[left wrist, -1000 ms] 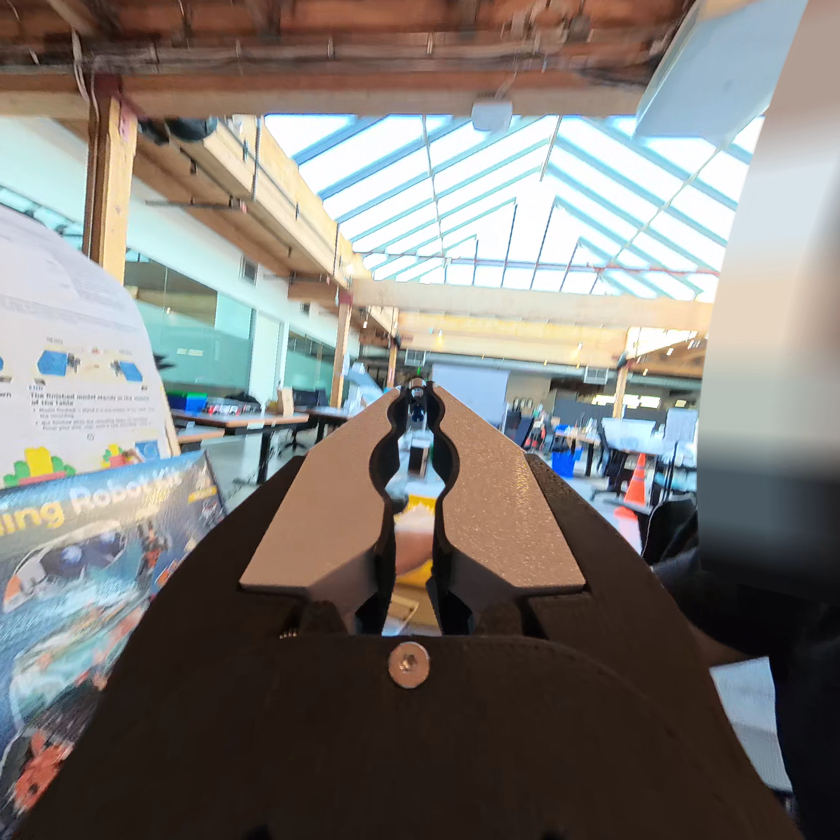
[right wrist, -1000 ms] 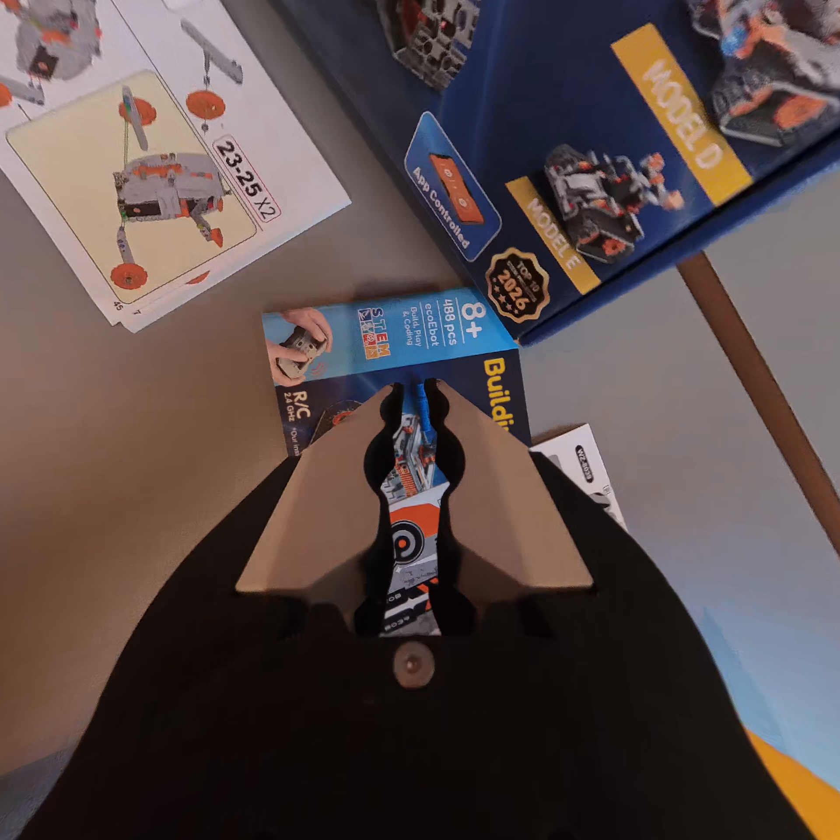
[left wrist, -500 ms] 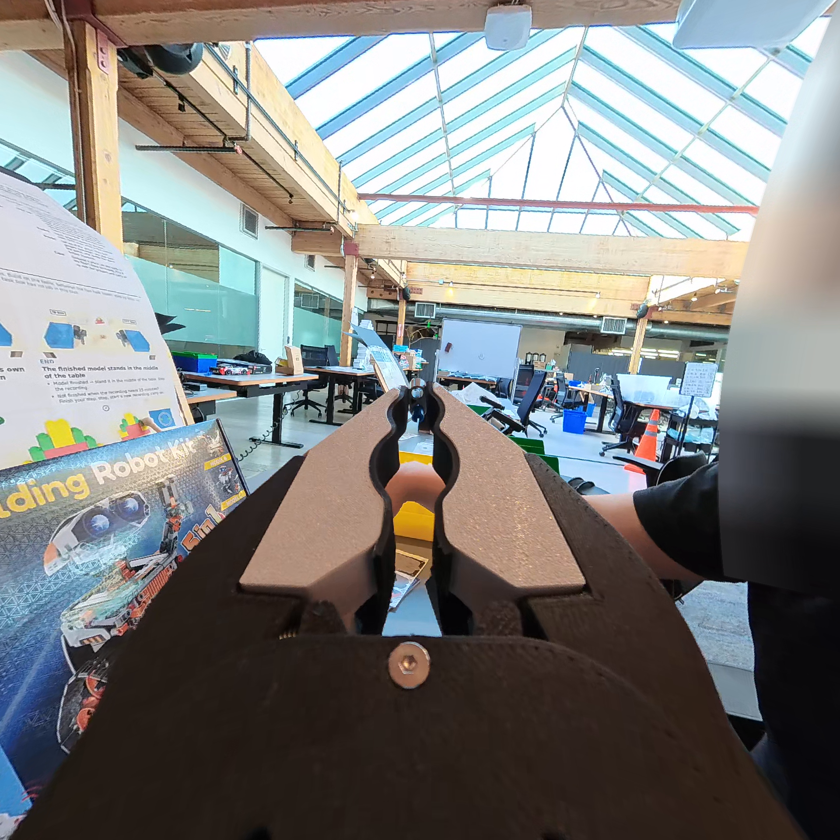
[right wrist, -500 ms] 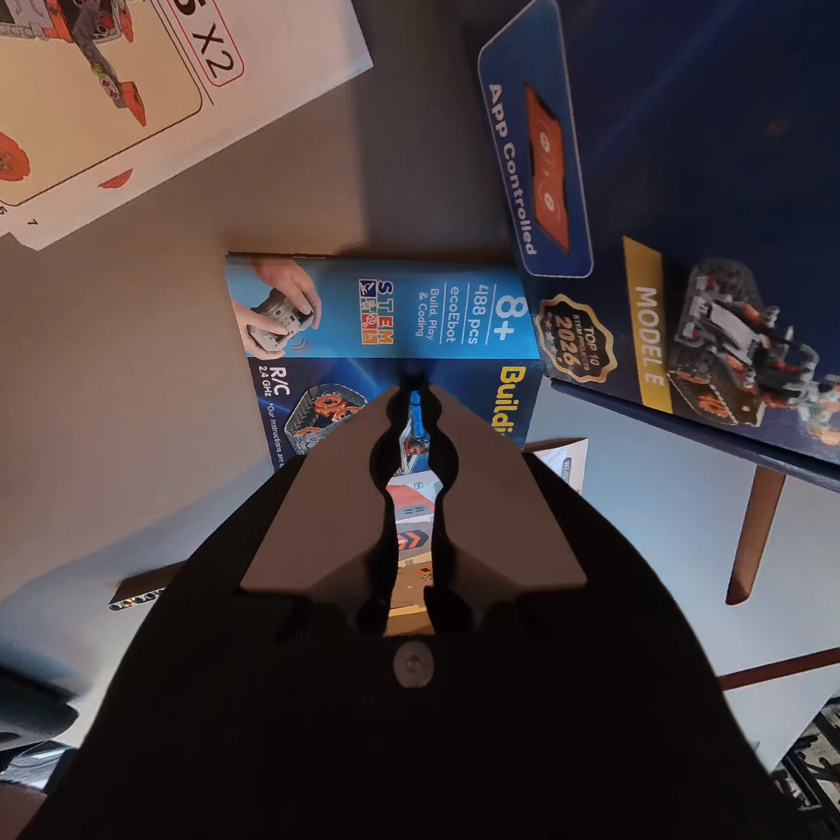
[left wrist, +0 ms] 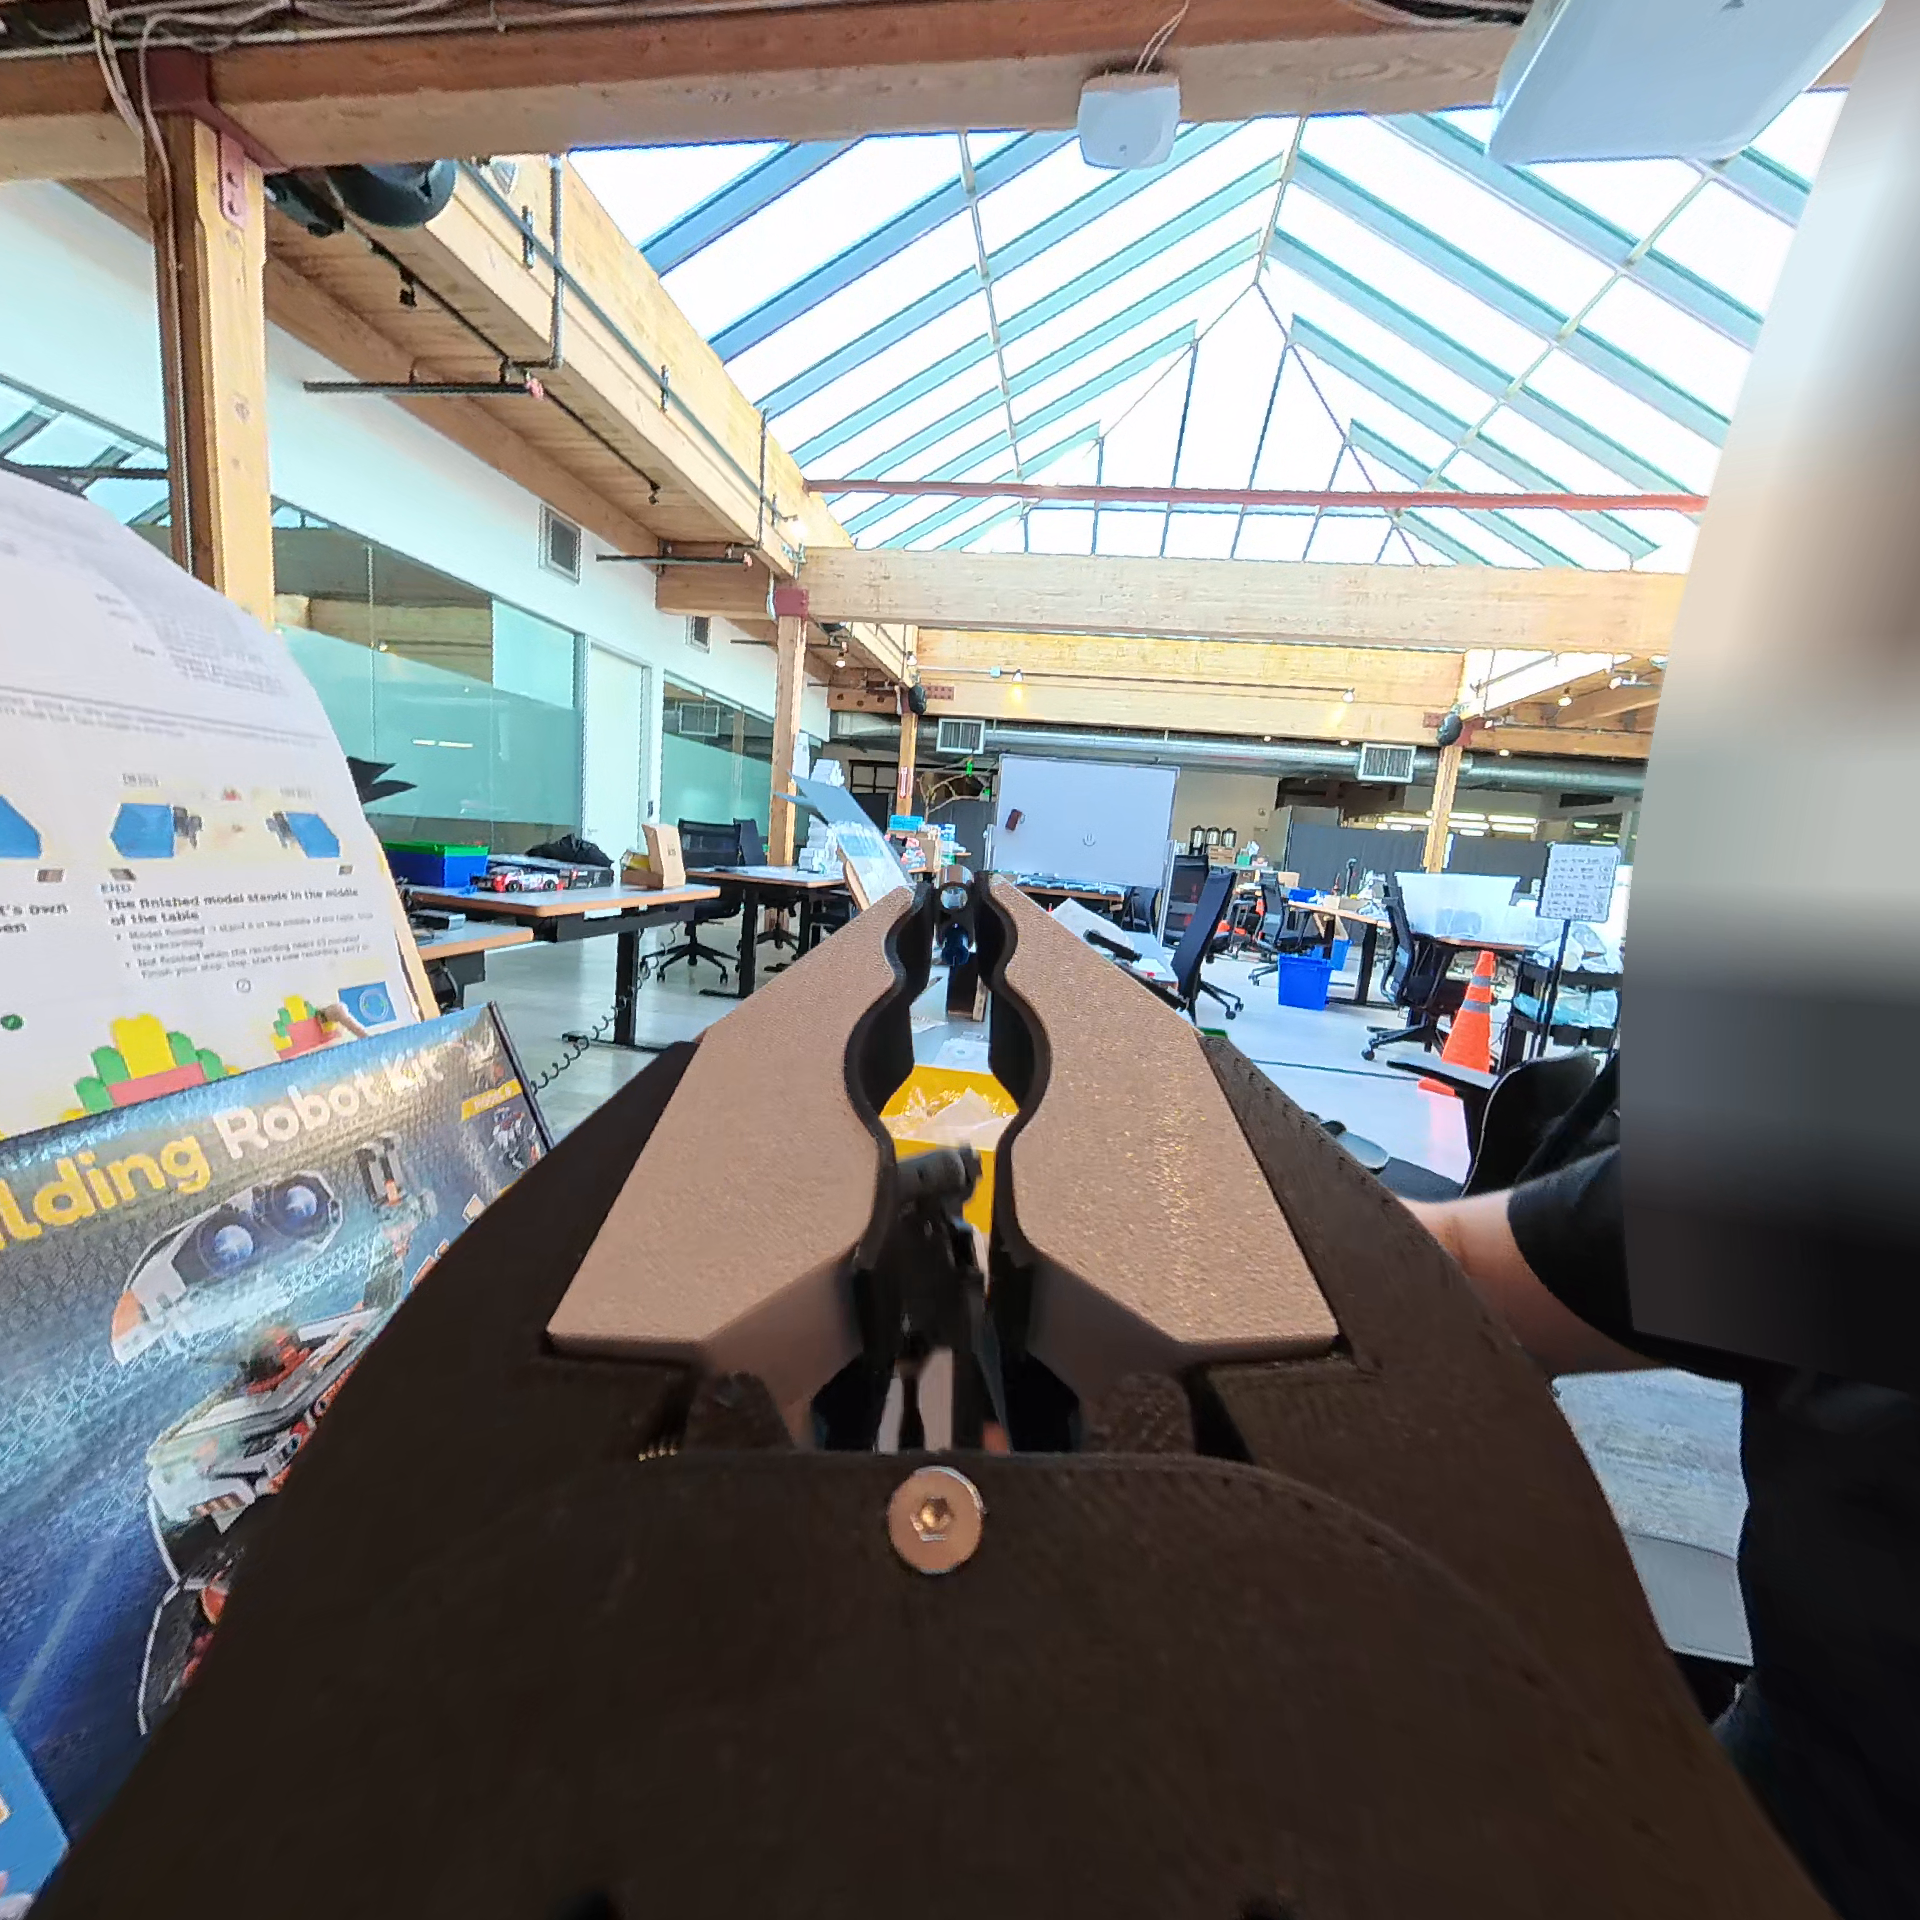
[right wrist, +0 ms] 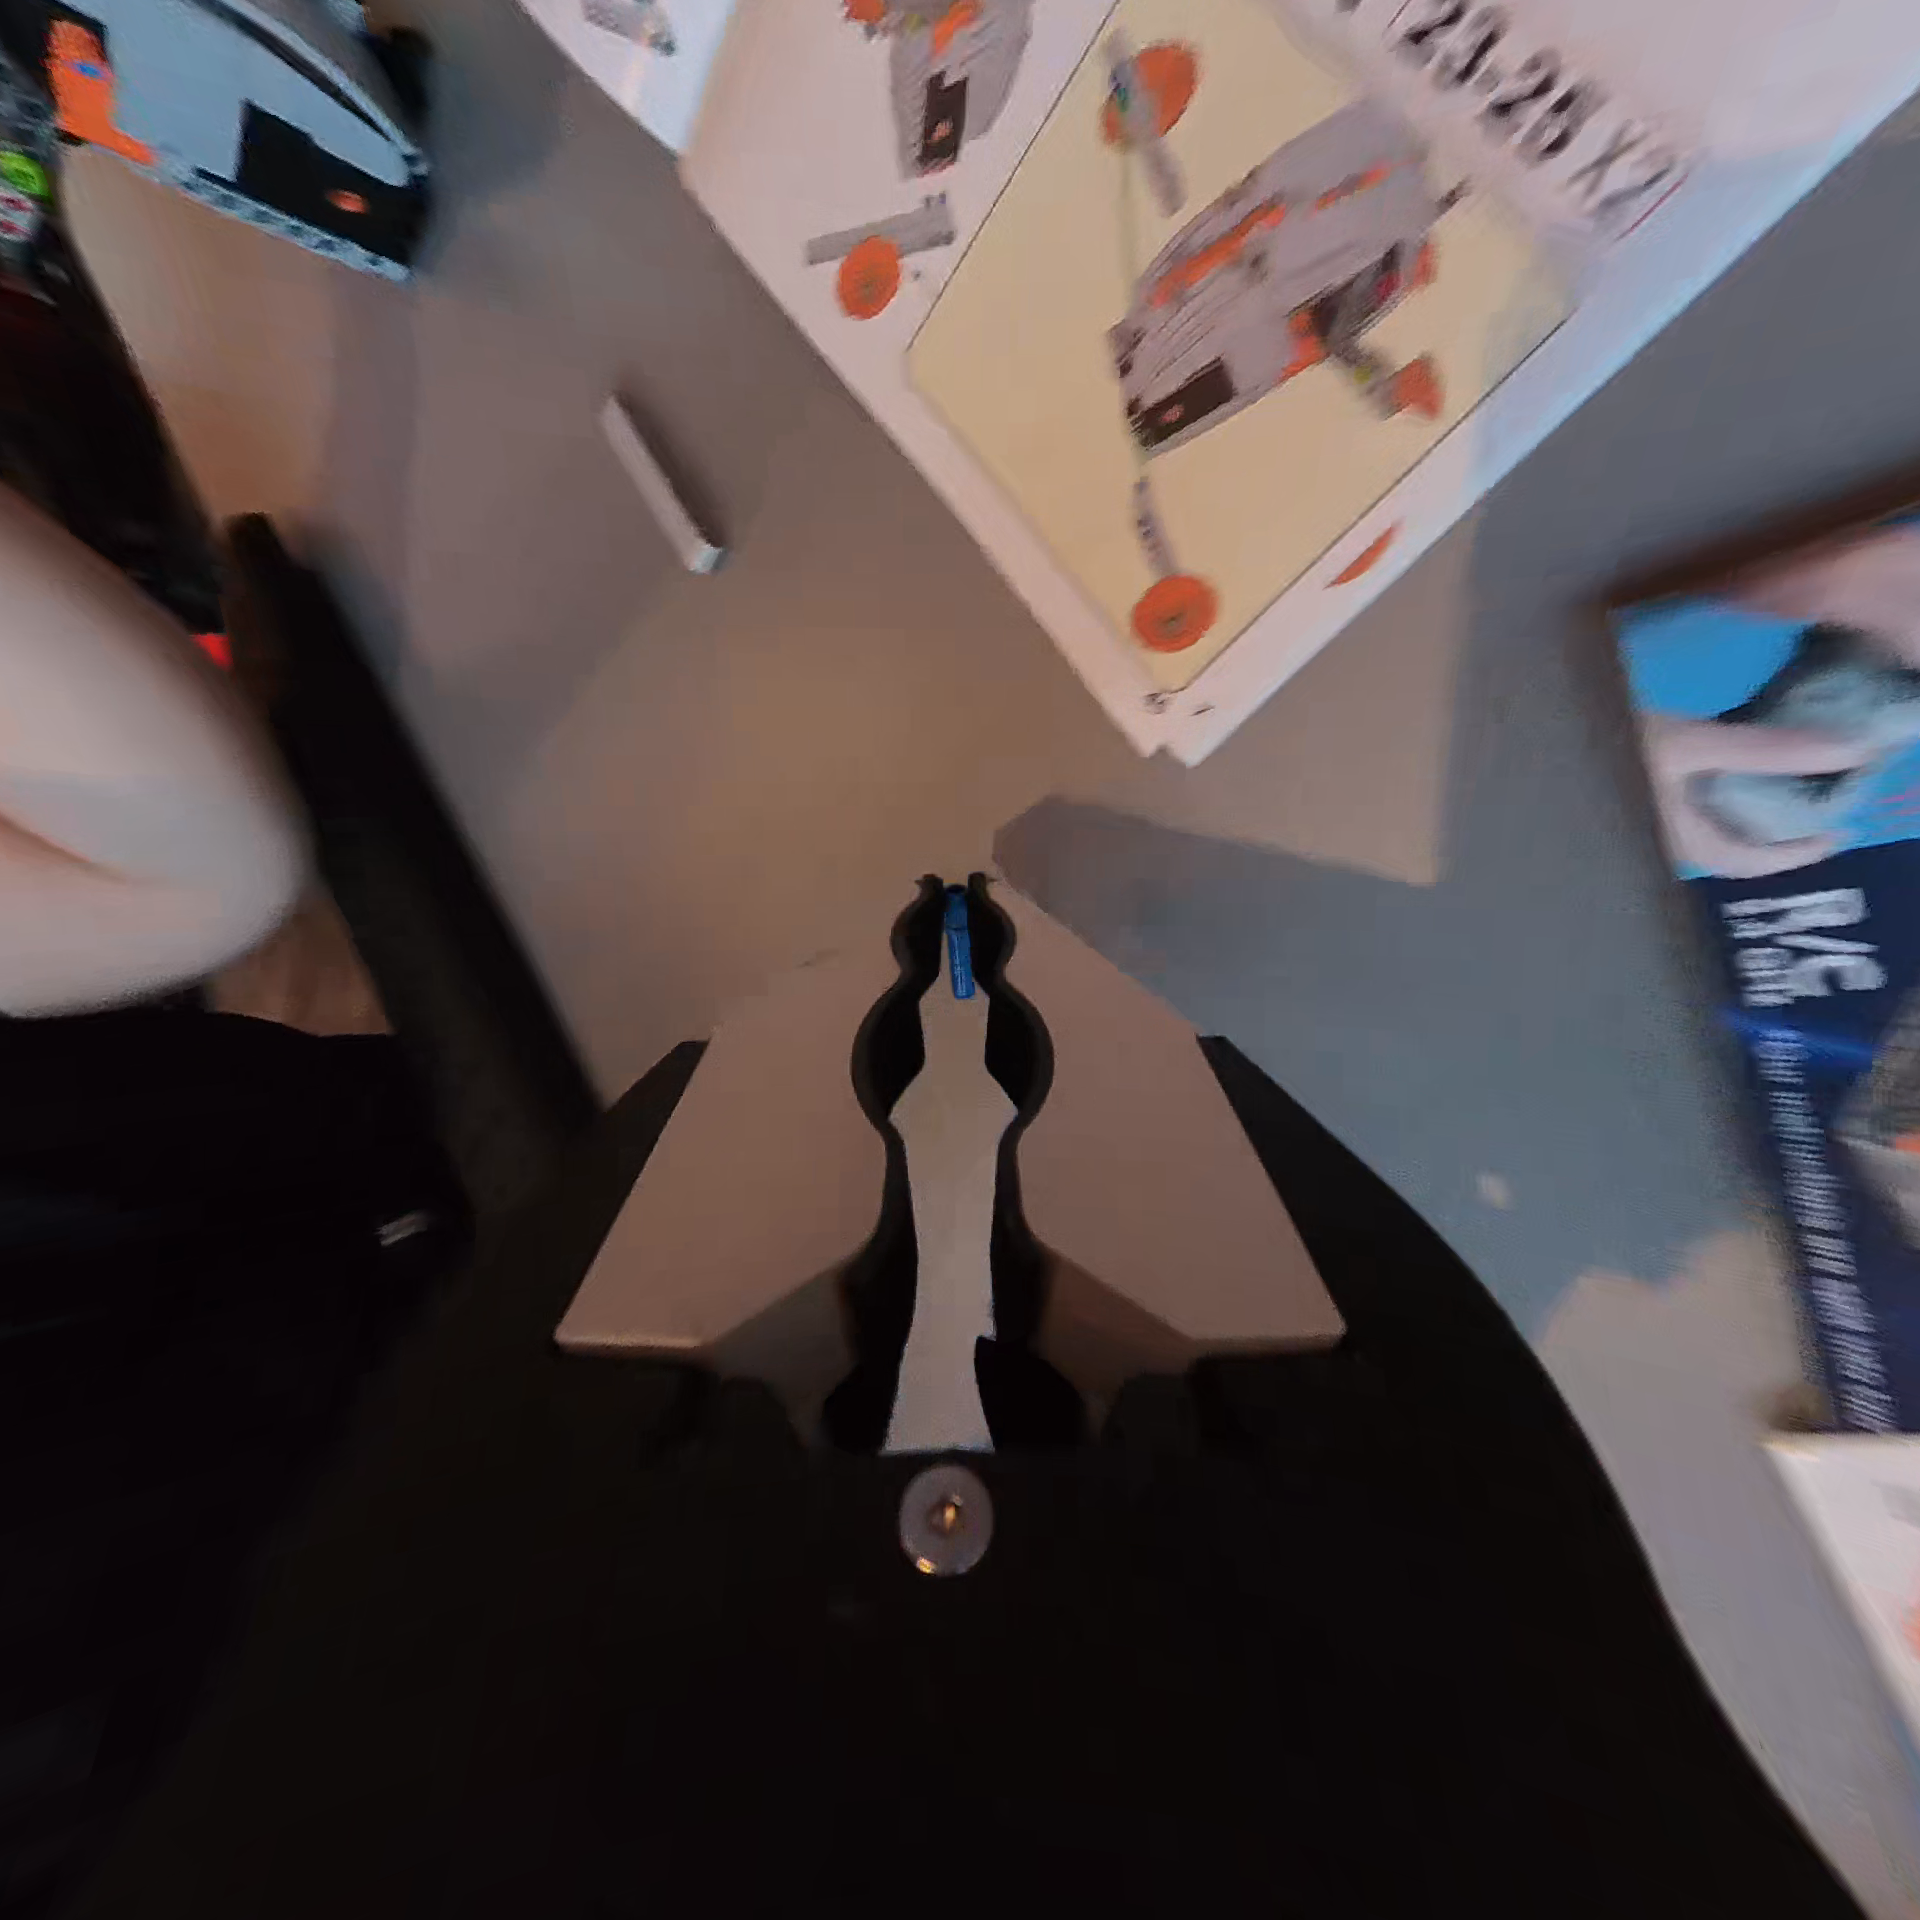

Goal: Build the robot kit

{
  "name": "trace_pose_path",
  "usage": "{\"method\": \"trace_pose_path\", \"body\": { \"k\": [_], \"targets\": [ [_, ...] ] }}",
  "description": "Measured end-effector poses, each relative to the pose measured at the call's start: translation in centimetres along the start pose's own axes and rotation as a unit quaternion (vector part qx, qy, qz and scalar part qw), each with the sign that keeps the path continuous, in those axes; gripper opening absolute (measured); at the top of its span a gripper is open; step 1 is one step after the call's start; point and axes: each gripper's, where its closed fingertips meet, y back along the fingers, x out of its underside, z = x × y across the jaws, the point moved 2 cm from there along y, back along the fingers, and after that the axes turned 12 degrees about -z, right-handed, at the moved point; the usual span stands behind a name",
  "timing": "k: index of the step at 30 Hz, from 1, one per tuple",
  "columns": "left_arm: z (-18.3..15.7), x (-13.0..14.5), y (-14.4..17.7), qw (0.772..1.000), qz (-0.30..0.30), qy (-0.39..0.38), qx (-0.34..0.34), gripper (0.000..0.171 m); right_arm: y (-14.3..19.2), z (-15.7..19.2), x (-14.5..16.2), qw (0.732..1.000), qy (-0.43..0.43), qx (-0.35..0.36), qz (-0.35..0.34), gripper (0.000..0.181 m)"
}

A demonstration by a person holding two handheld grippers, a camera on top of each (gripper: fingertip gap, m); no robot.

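My left gripper (left wrist: 954,902) points level out over the table edge and is shut on a small dark blue part (left wrist: 954,938) at its tips. Below, between the fingers, a blurred black object (left wrist: 928,1247) shows in front of a yellow bin (left wrist: 935,1107). My right gripper (right wrist: 954,891) points down at the grey table (right wrist: 790,748) and is shut on a small blue pin (right wrist: 956,948). It hangs over bare table just below the corner of an open instruction booklet (right wrist: 1195,364). The right wrist view is motion-blurred.
A blue robot-kit box (left wrist: 260,1278) and a printed sheet (left wrist: 156,831) stand at the left. A small grey beam (right wrist: 665,488), a part-built model (right wrist: 260,135), a blue box (right wrist: 1808,987) and a person's arm (right wrist: 114,790) surround the right gripper. A sleeved arm (left wrist: 1527,1257) is at right.
The right gripper swung from above the blue boxes to bare table by the booklet, still holding the pin. The left view tilted down from the ceiling; a black object appeared between its fingers.
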Motion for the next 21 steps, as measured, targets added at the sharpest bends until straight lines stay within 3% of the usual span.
{"method": "trace_pose_path", "body": {
  "k": [4,8,12,14,16,18,21],
  "targets": [
    [-0.4,-0.4,0.1,1.0,-0.008,0.003,0.004,0.005,-0.8,-0.3,0.9,0.998,-0.042,-0.009,-0.045,0.005],
    [-0.7,-0.8,0.2,1.0,-0.012,0.001,0.008,0.005,-0.2,-0.2,1.4,0.997,-0.024,-0.018,-0.069,0.023],
    [-0.8,-1.1,0.3,1.0,-0.015,-0.002,0.01,0.005,0.6,0.4,2.2,0.987,0.151,-0.01,-0.06,0.02],
    [-0.9,-1.3,0.3,1.0,-0.018,-0.004,0.01,0.005,0.5,0.0,2.8,0.957,0.287,0.023,-0.041,0.016],
    [-0.9,-1.5,0.4,1.0,-0.02,-0.007,0.01,0.005,0.5,-0.5,3.2,0.919,0.389,0.059,-0.027,0.001],
    [-1.0,-1.7,0.5,1.0,-0.021,-0.009,0.009,0.005,0.5,-1.1,3.2,0.901,0.424,0.09,-0.012,0.001],
    [-1.1,-1.9,0.6,1.0,-0.025,-0.01,0.01,0.005,0.2,-0.9,3.2,0.916,0.395,0.071,-0.018,0.001]
  ]
}}
